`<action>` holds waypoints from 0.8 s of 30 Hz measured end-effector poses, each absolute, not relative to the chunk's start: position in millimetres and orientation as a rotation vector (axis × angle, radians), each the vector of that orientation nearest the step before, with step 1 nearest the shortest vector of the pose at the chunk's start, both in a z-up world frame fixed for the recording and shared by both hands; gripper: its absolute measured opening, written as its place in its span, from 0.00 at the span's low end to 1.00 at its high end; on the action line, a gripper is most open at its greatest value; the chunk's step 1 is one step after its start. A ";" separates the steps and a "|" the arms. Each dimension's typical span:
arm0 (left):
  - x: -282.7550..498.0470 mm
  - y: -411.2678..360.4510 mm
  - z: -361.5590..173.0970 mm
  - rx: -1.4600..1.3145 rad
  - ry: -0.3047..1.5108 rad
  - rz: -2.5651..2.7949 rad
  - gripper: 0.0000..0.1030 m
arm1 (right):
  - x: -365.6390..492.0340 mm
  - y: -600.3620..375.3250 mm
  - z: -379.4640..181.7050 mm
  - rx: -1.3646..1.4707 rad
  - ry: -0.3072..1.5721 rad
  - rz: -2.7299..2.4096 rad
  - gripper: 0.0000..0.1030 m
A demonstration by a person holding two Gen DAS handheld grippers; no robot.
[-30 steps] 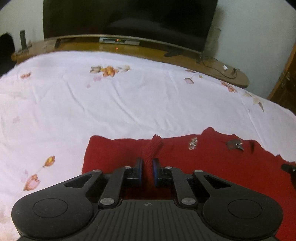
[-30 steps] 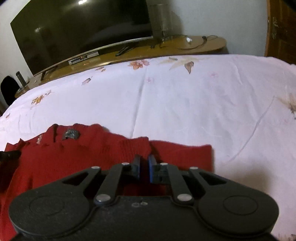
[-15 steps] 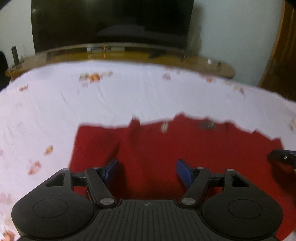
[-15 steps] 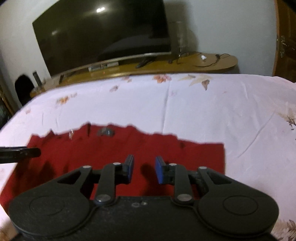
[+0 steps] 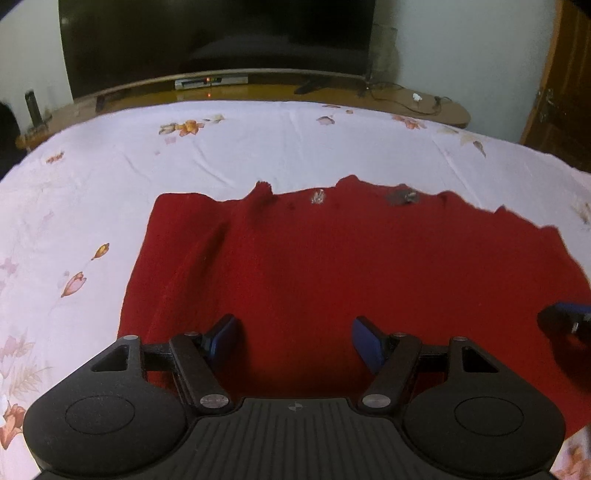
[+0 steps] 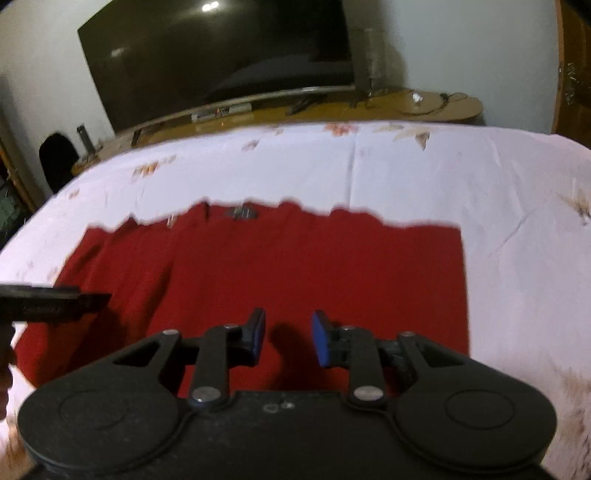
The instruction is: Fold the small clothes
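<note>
A small red knit garment (image 5: 332,258) lies spread flat on the white flowered bedsheet (image 5: 240,147), folded edge toward me, with two small silvery ornaments (image 5: 402,197) near its far edge. It also shows in the right wrist view (image 6: 295,266). My left gripper (image 5: 295,338) is open and empty, raised over the garment's near left part. My right gripper (image 6: 288,338) is open and empty over the near right part. The right gripper's tip (image 5: 565,319) shows at the left view's right edge. The left gripper's finger (image 6: 55,302) shows at the right view's left edge.
The bed's far edge meets a low wooden TV bench (image 5: 258,88) with a large dark television (image 5: 221,33), a set-top box and cables. A wooden door (image 5: 561,92) stands at the right. A dark chair (image 6: 59,158) stands at the far left.
Both grippers were shut on the garment's folded edge one second ago. They have let go, opened, and pulled back and up. The garment now lies flat.
</note>
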State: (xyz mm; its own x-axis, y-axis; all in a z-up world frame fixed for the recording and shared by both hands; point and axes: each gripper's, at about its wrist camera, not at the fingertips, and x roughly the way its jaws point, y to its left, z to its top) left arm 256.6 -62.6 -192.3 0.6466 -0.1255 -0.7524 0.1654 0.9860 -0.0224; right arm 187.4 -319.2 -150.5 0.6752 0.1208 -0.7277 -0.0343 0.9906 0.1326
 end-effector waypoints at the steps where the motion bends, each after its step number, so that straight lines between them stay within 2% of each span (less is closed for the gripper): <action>1: 256.5 -63.1 -192.1 0.050 0.853 -0.161 0.67 | 186.5 -317.7 -157.1 0.097 0.849 0.079 0.28; 18: 258.6 -67.5 -188.6 0.068 0.865 -0.146 0.70 | 185.7 -314.2 -162.6 0.095 0.857 0.057 0.30; 24: 230.3 -59.9 -176.1 0.035 0.848 -0.159 0.70 | 168.7 -312.9 -144.3 0.111 0.805 0.065 0.33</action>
